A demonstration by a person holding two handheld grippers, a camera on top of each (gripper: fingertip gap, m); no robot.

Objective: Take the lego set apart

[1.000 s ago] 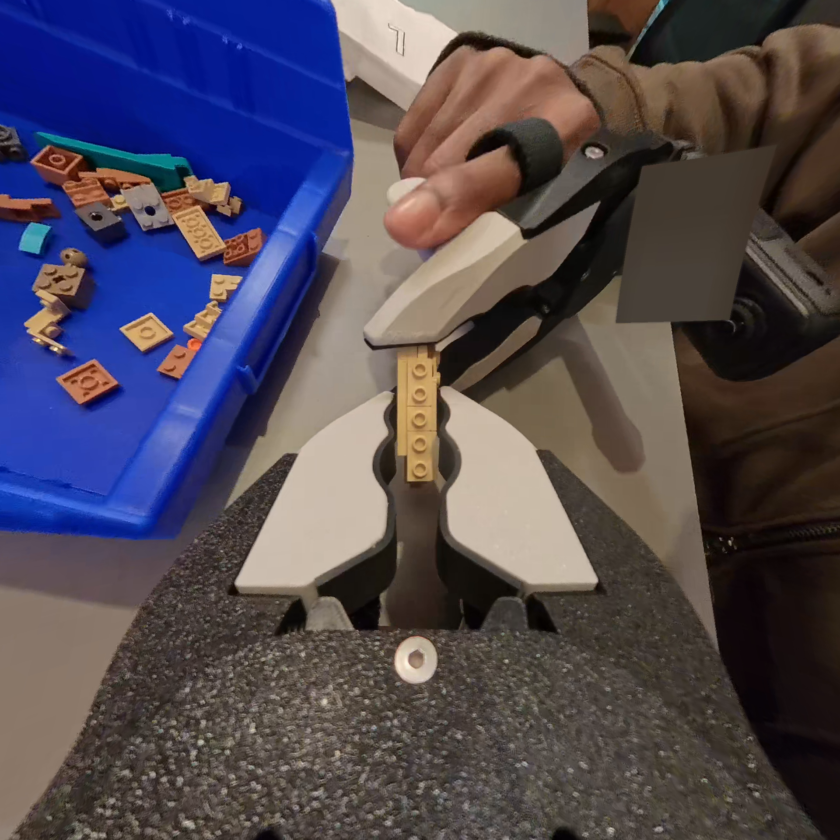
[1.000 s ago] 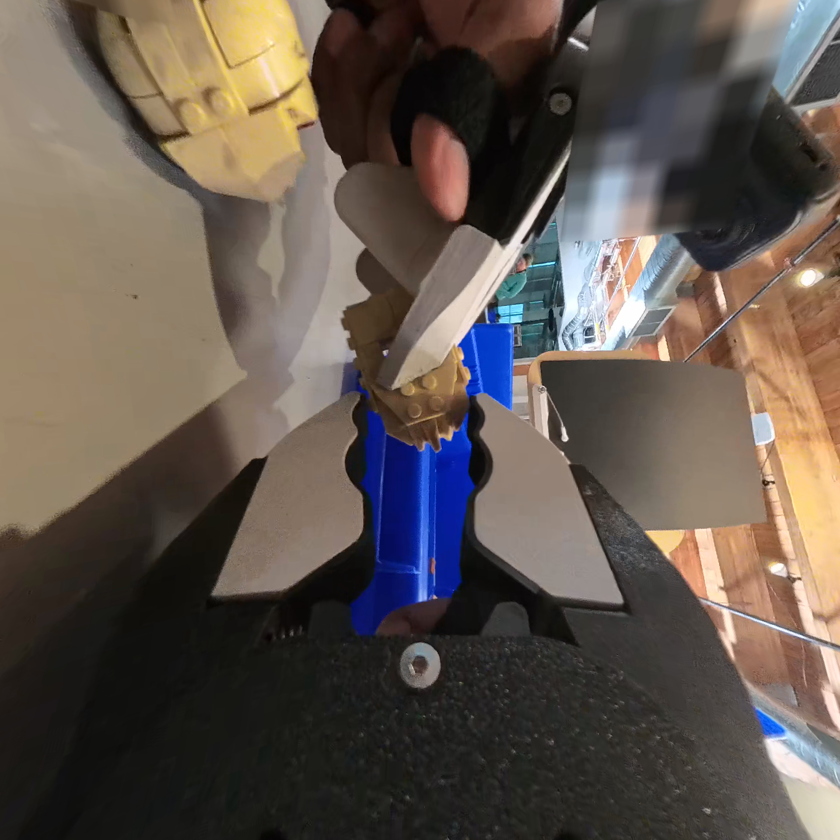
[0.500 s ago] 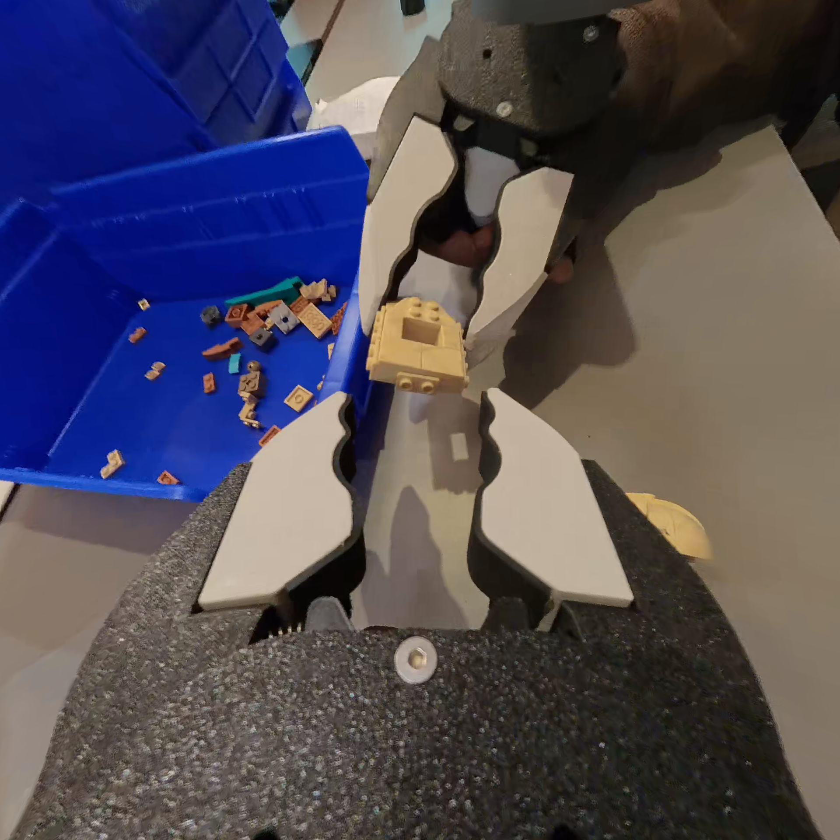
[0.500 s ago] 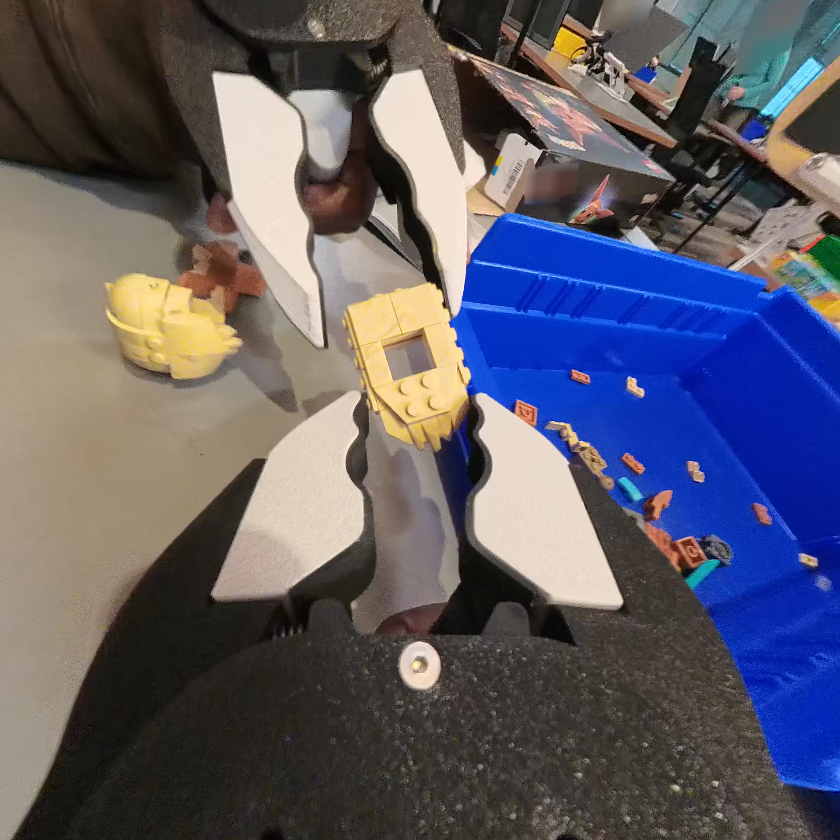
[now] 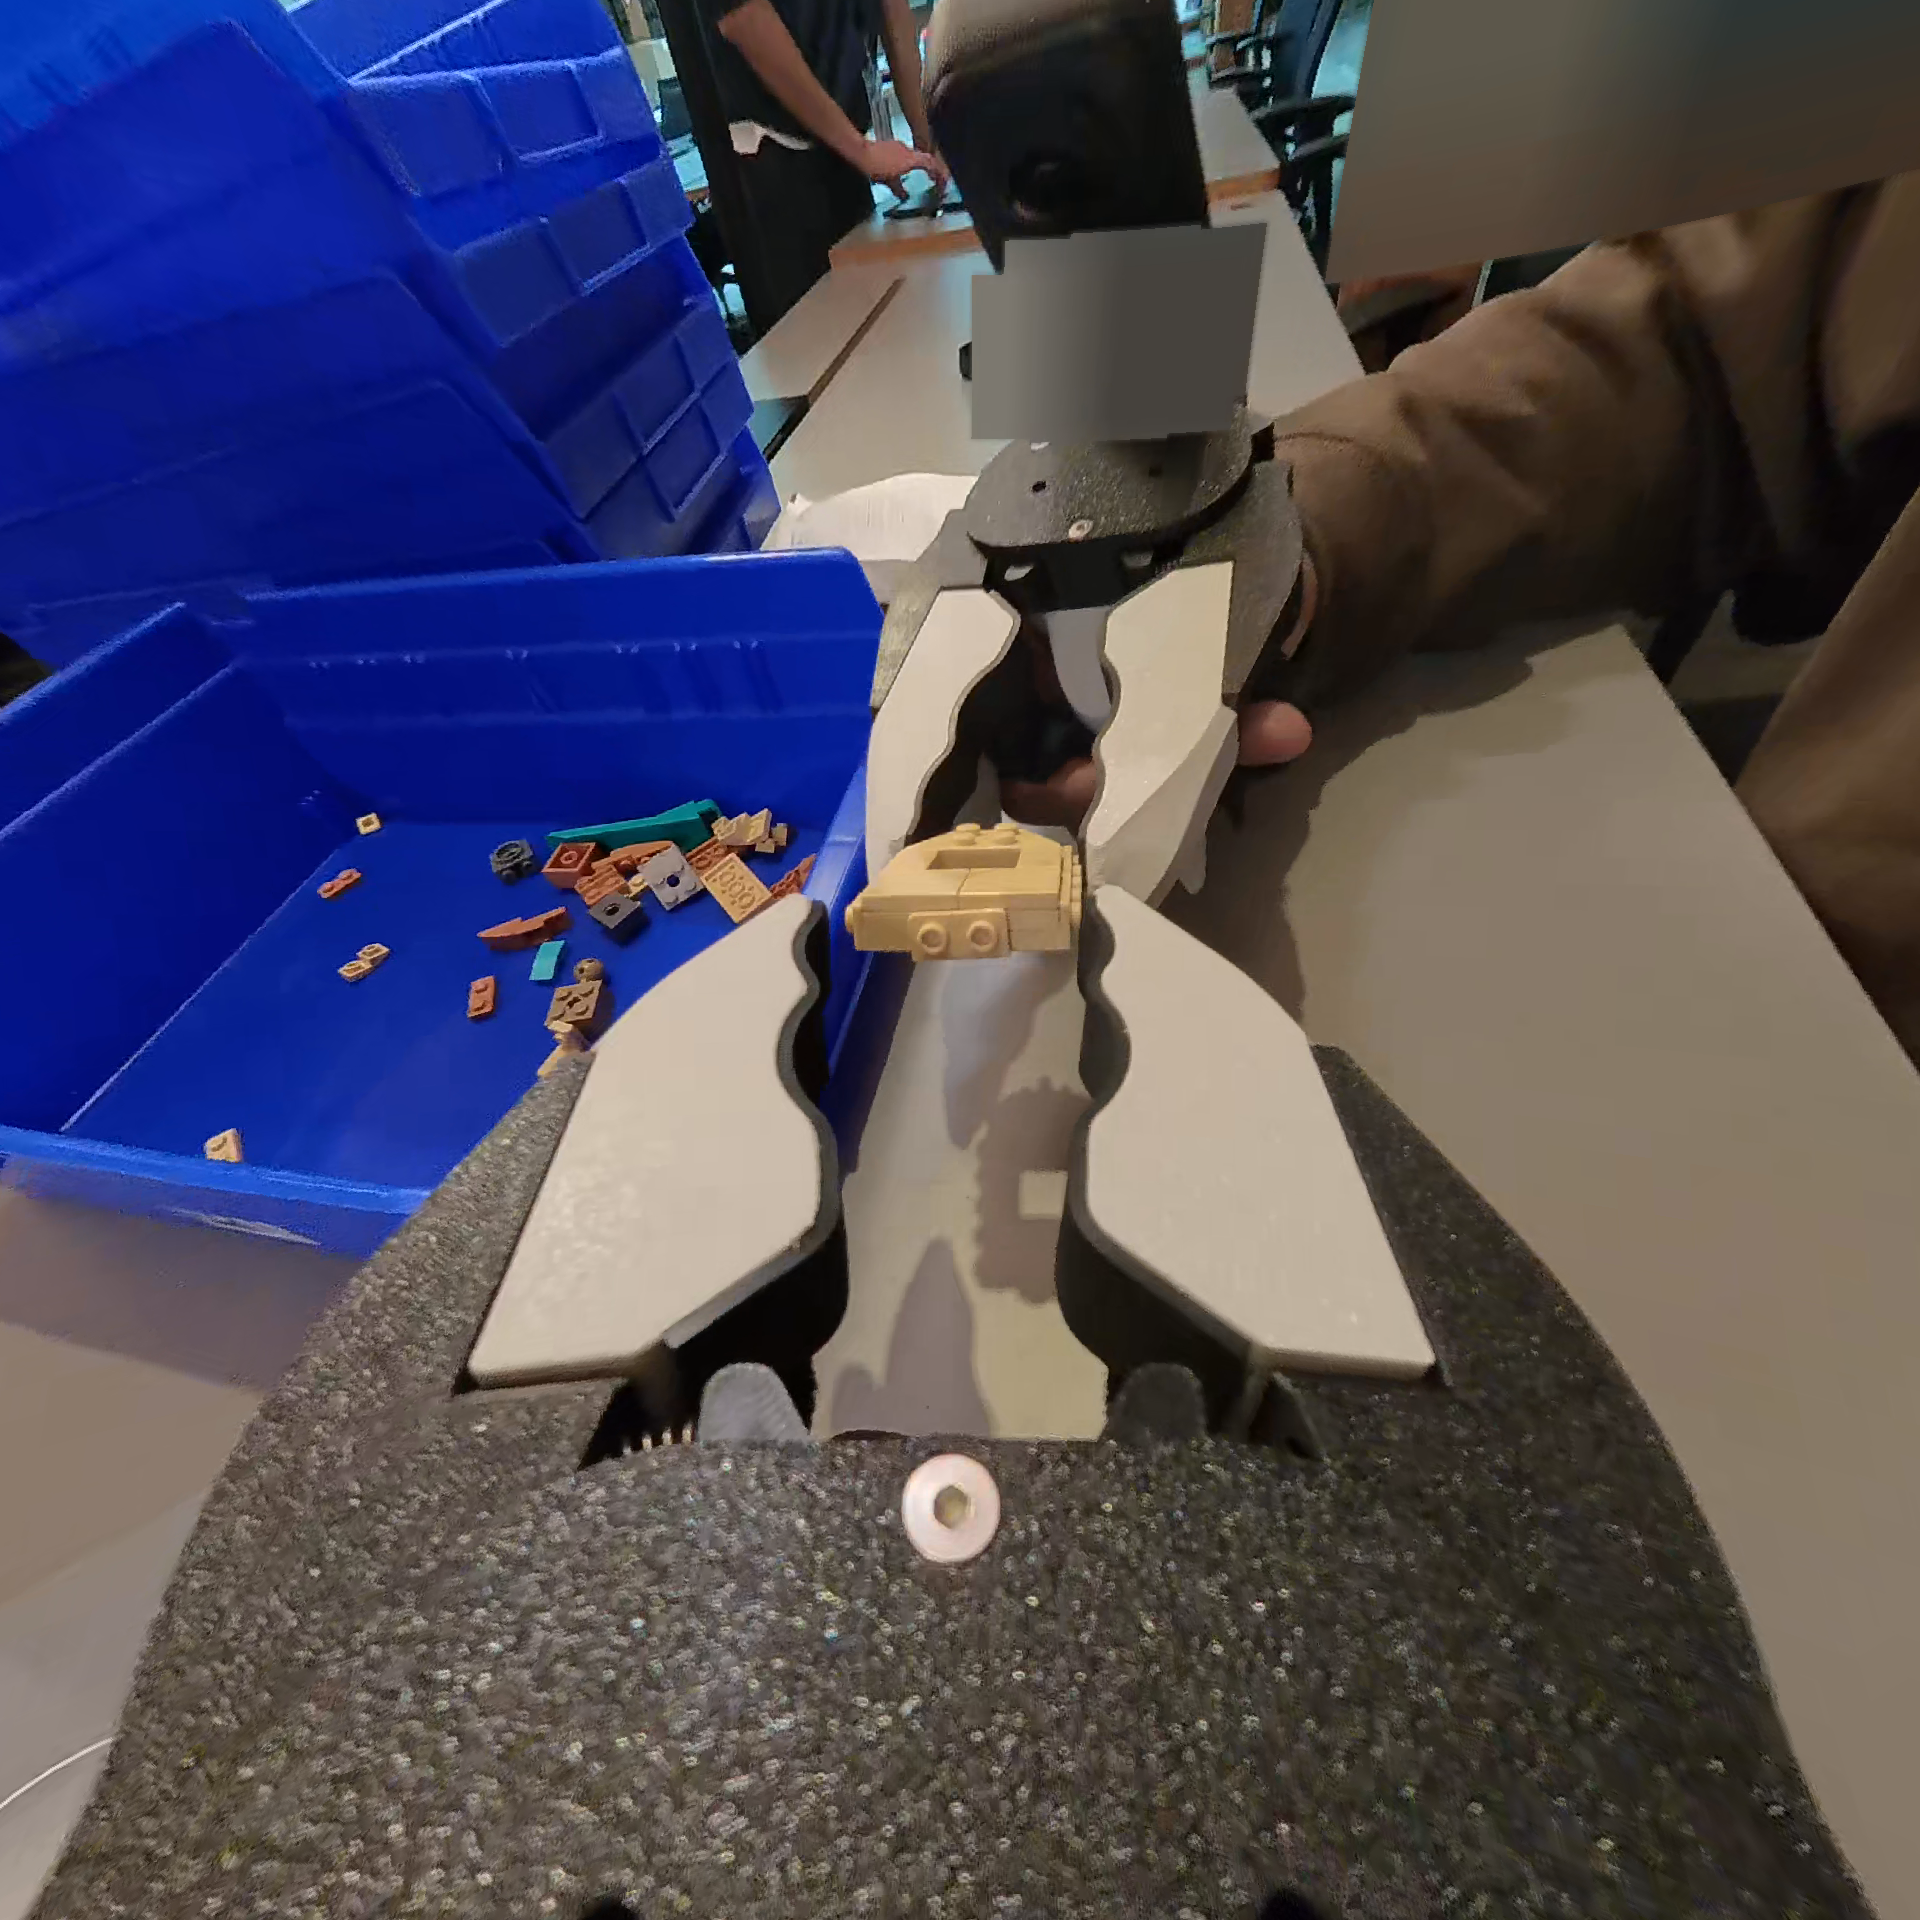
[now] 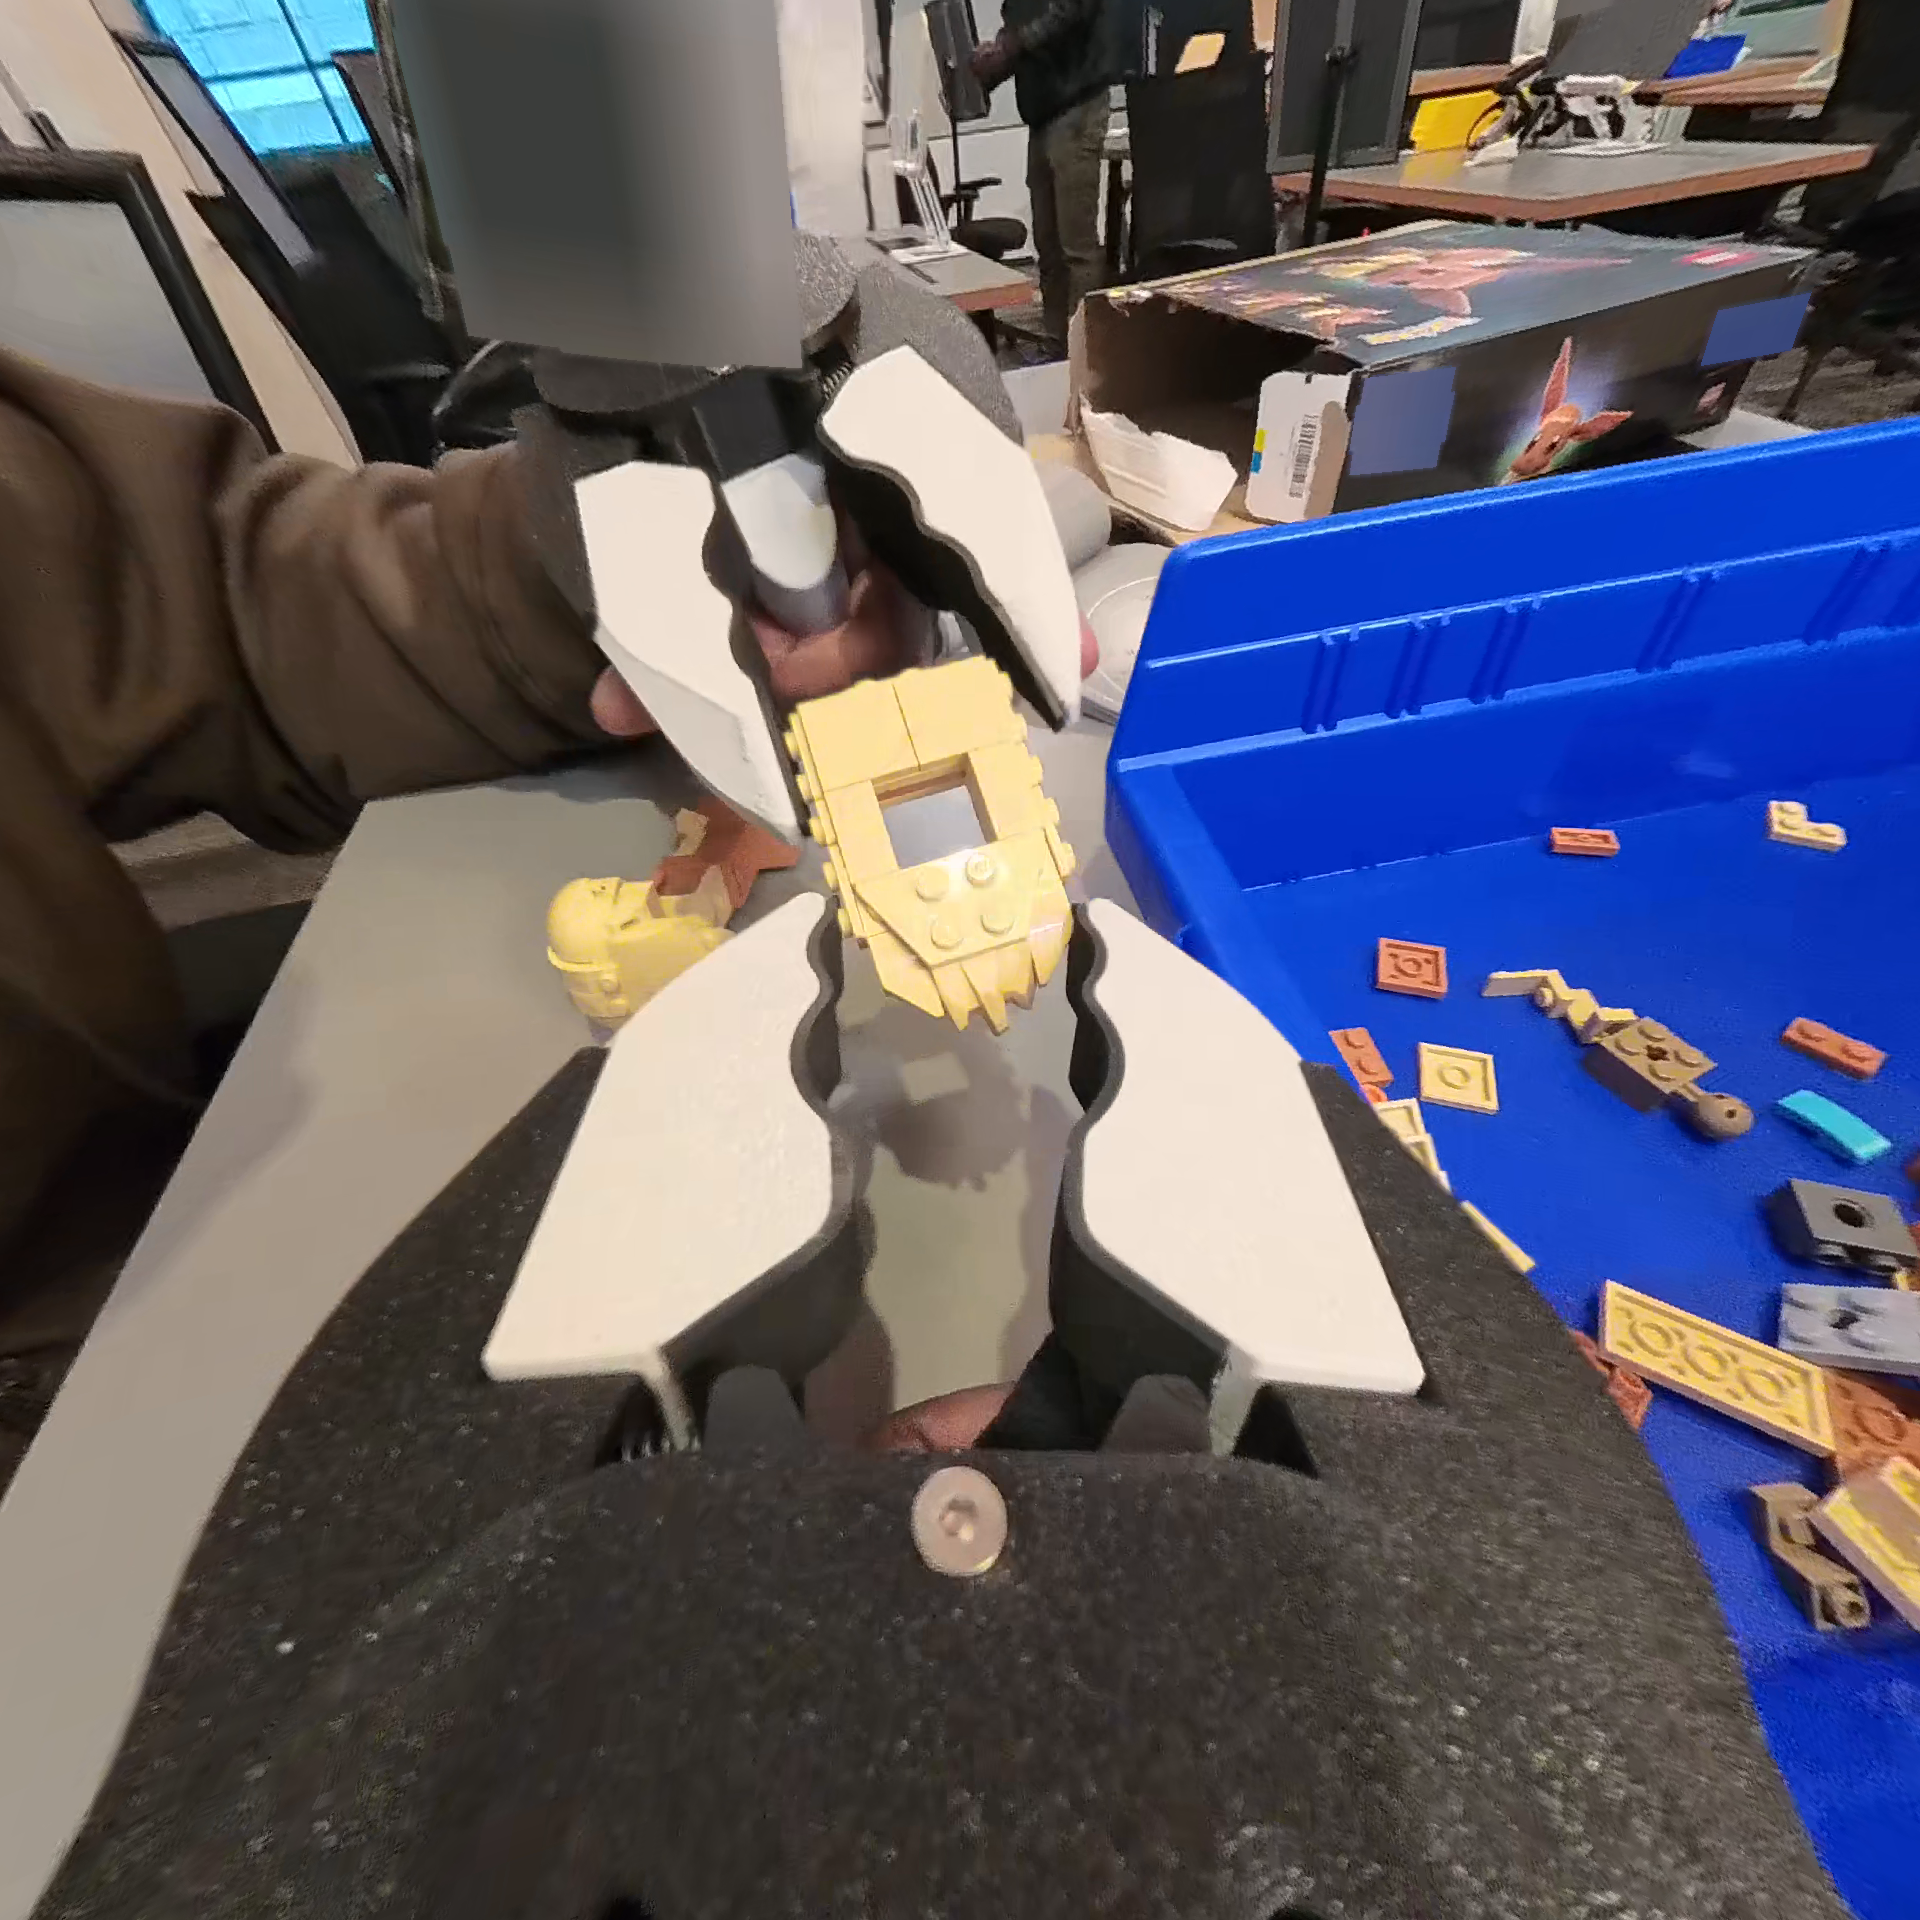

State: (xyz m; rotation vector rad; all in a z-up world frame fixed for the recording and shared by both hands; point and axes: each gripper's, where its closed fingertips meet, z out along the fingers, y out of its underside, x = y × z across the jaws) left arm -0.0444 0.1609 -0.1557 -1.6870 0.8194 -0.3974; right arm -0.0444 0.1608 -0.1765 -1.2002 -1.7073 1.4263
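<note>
A tan brick assembly (image 5: pixel 966 899) with a square hole hangs above the grey table (image 5: pixel 1507 1039), next to the blue bin (image 5: pixel 623 582). My right gripper (image 6: pixel 951 914) is shut on its studded, pointed end (image 6: pixel 935 883). It also shows in the left wrist view (image 5: pixel 997 831), opposite my left gripper. My left gripper (image 5: pixel 951 914) is open around the assembly's other end. Its right finger (image 5: pixel 1164 1039) is against the assembly, and a gap shows at its left finger (image 5: pixel 727 1039). The left gripper also shows in the right wrist view (image 6: pixel 914 769).
The blue bin (image 6: pixel 1455 582) holds several loose tan, brown, grey and teal bricks (image 6: pixel 1662 1091). More blue bins (image 5: pixel 364 312) are stacked behind it. A yellow brick build (image 6: pixel 623 935) and a brown piece (image 6: pixel 727 852) lie on the table. A printed box (image 6: pixel 1455 343) stands farther back. The grippers are tip to tip, or close to it.
A second ago my left gripper was shut on the assembly's thin edge. It let go, opened wide, then narrowed a little around it. Both grippers swung level; the right kept its hold.
</note>
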